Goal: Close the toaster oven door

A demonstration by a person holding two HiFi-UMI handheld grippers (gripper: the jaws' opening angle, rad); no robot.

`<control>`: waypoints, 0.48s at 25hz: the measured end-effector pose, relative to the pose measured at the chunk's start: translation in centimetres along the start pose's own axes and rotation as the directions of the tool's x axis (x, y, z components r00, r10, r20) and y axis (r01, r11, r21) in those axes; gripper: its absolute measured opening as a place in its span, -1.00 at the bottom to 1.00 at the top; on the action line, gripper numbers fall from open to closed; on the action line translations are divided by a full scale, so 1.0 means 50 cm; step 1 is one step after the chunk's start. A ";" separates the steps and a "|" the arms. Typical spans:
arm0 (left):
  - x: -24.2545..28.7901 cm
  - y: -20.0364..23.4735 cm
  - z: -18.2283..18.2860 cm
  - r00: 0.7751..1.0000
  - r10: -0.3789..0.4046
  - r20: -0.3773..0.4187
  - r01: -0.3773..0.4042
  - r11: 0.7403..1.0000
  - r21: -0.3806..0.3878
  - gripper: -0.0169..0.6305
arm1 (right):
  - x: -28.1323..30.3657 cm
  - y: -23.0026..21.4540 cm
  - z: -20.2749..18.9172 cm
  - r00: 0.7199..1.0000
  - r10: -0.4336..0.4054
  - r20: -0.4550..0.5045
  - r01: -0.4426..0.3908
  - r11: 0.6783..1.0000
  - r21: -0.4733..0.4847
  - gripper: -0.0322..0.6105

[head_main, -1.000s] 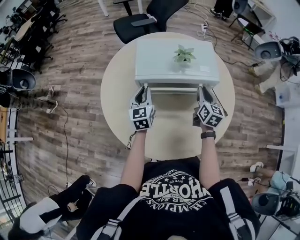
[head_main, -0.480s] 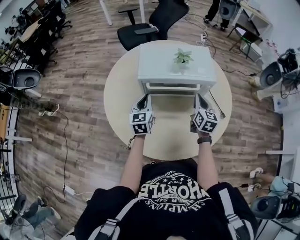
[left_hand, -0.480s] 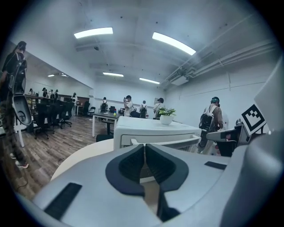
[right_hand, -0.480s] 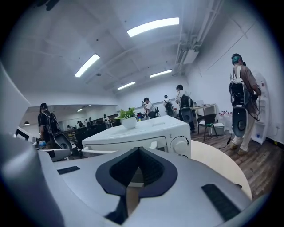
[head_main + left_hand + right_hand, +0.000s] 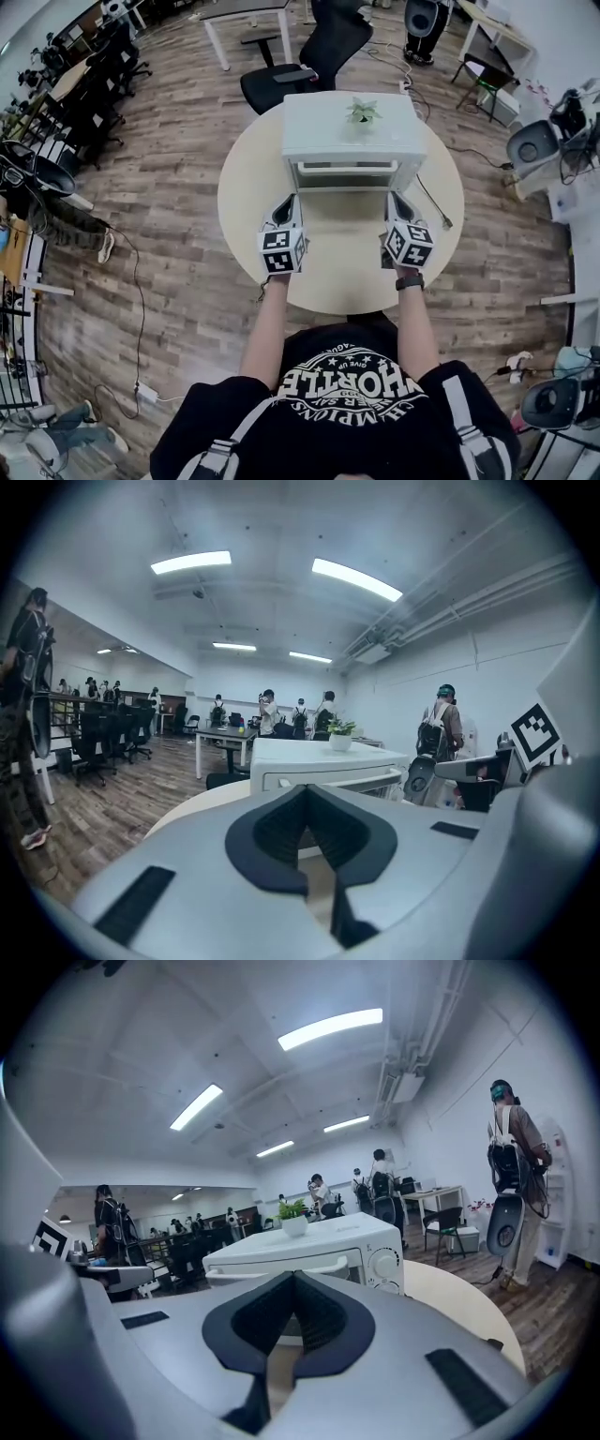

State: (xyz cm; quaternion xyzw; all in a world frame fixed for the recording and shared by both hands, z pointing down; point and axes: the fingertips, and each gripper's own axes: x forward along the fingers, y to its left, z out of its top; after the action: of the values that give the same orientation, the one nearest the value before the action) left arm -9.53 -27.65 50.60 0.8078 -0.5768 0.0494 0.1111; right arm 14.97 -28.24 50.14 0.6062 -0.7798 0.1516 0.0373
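A white toaster oven [image 5: 349, 131] stands at the far side of a round beige table [image 5: 251, 183], with a small potted plant [image 5: 364, 111] on its top. Its door [image 5: 345, 175] stands upright against the front, handle across it. My left gripper [image 5: 286, 201] hovers over the table just short of the oven's left front corner, jaws shut and empty. My right gripper [image 5: 397, 198] is level with it at the right front corner, also shut with nothing in it. In the left gripper view the oven [image 5: 314, 764] shows beyond the shut left gripper [image 5: 305, 795]. The right gripper view shows the oven [image 5: 323, 1241] past the shut right gripper [image 5: 293, 1280].
A black office chair [image 5: 314, 58] stands behind the table. A dark cable [image 5: 433, 208] trails off the oven's right side across the table. Desks, chairs and standing people fill the room beyond. The near table edge [image 5: 342, 311] is right in front of the person.
Both grippers have drawn back a little from the oven's front toward the person, and their jaws have closed. The head view has shifted, so the oven sits farther up.
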 end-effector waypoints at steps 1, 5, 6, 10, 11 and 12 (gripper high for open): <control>-0.011 -0.004 0.001 1.000 -0.004 0.006 0.004 1.000 -0.002 -0.89 | -0.013 0.004 -0.001 1.000 0.000 0.003 0.000 1.000 -0.005 -0.83; -0.048 -0.040 0.004 0.998 -0.057 0.033 0.057 0.998 0.011 -0.89 | -0.068 0.009 -0.003 0.999 -0.045 0.007 0.045 0.993 -0.105 -0.83; -0.056 -0.051 0.002 0.997 -0.067 0.038 0.066 0.998 0.020 -0.89 | -0.081 0.009 -0.005 0.999 -0.050 0.012 0.052 0.992 -0.118 -0.83; -0.092 -0.095 -0.008 0.995 -0.086 0.060 0.081 0.994 0.071 -0.89 | -0.137 0.005 -0.016 0.998 -0.049 0.046 0.052 0.996 -0.077 -0.83; -0.104 -0.099 -0.007 0.994 -0.088 0.065 0.083 0.993 0.083 -0.89 | -0.150 0.008 -0.016 0.997 -0.052 0.056 0.057 0.996 -0.074 -0.83; -0.116 -0.100 -0.006 0.994 -0.089 0.067 0.083 0.992 0.091 -0.89 | -0.162 0.014 -0.015 0.996 -0.056 0.064 0.061 0.995 -0.073 -0.83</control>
State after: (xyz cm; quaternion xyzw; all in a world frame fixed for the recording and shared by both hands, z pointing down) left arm -6.70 -20.68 49.08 0.8372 -0.5423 0.0413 0.0570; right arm 16.33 -20.30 48.78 0.6314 -0.7677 0.1020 0.0403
